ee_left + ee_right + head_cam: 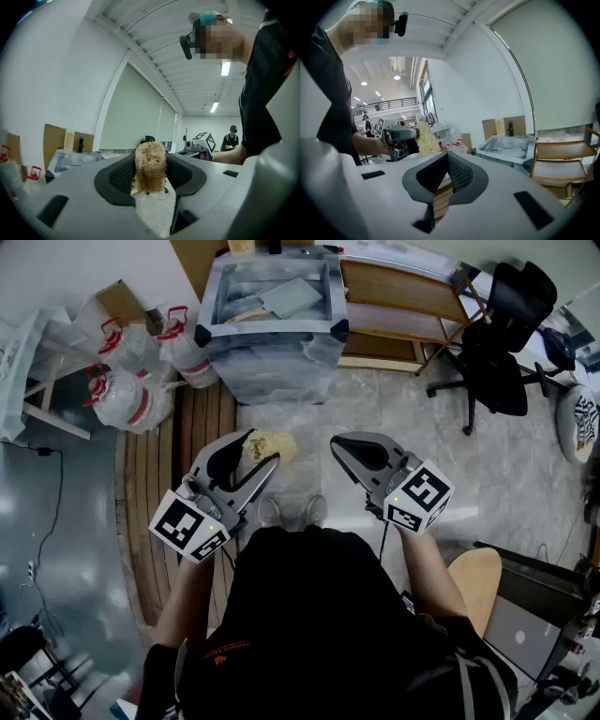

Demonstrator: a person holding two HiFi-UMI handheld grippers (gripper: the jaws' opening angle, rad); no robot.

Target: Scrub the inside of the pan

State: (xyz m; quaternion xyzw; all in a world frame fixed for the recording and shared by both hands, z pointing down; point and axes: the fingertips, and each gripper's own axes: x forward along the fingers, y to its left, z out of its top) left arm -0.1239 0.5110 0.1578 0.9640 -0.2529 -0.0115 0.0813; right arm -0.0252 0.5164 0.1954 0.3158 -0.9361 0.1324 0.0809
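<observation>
Scrubber (pixel 271 444): tan, coarse, fibrous wad, dry in appearance, clamped between the jaws of the left gripper (pixel 261 450) and standing proud of the tips (right gripper view confirms).

Pan (pixel 292 296): grey, square, shallow, with a pale handle. It lies flat inside the basin (pixel 272 357), well apart from the scrubber.

The person stands with both forearms bent forward, a gripper in each hand, side by side and a little apart, tips angled slightly toward one another. The left gripper (pixel 246 454) has its jaws clamped on a fibrous scrubber (pixel 270 444) that sticks out past their tips. The right gripper (pixel 354 454) has its jaws pressed together, nothing between them.
</observation>
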